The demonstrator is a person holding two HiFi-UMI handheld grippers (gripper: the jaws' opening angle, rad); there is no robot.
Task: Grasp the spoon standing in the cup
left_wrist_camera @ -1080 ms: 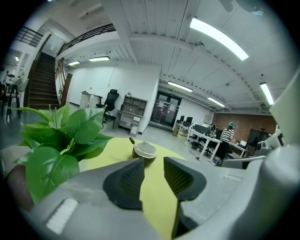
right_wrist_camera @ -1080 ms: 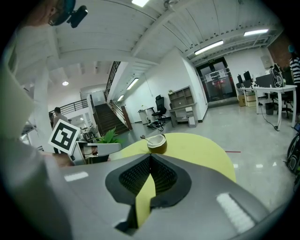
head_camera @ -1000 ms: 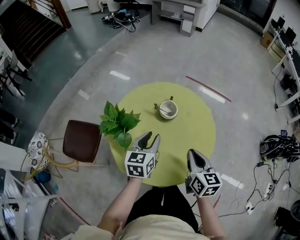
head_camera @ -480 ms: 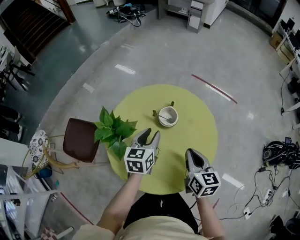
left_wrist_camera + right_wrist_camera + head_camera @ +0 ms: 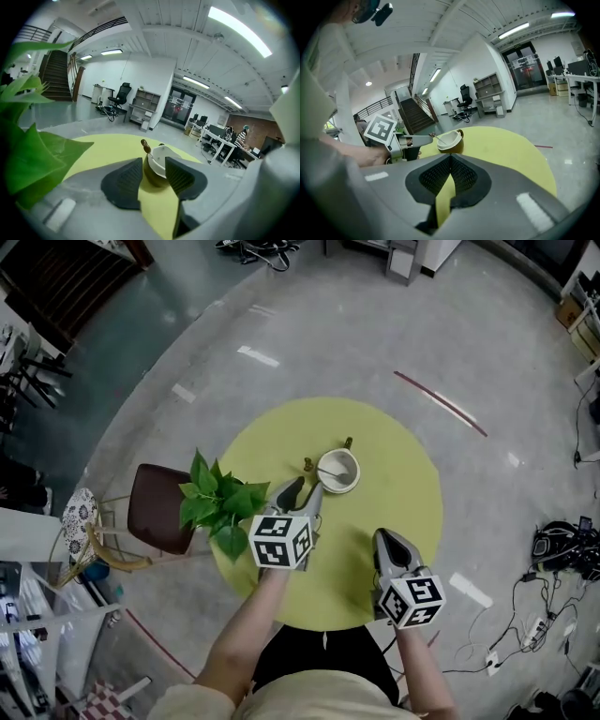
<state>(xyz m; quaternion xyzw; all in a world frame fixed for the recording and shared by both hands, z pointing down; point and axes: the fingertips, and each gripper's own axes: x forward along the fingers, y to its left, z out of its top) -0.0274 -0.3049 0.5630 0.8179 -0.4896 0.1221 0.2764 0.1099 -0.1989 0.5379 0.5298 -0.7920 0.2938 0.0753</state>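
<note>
**Location.** The cup (image 5: 338, 471) stands on the round yellow-green counter (image 5: 398, 493), toward its far side. The spoon (image 5: 146, 146) leans in the cup. Its bowl is inside, and its brown handle end projects over the rim on the side facing the left gripper (image 5: 304, 493).

**Jaw state.** The jaws of the left gripper are opening and stand wide apart. Nothing is held. In the left gripper view the cup and spoon handle line up in the gap, but both lie just ahead of the tips and are not yet between the pads. The jaws of the right gripper (image 5: 450, 161) meet at the tips, hold nothing, and rest near the counter's front edge, well apart from the cup.

**Handling properties (estimated).**
- The spoon appears slender, stiff and light, and its smooth shank may slip or pivot under a loose grip.
- The cup looks ceramic, so it is likely breakable and free to slide or tip if pushed.

**Recommended hold.** Close the pads on the exposed handle above the rim, near its end. Keep the tips clear of the cup wall.
</note>
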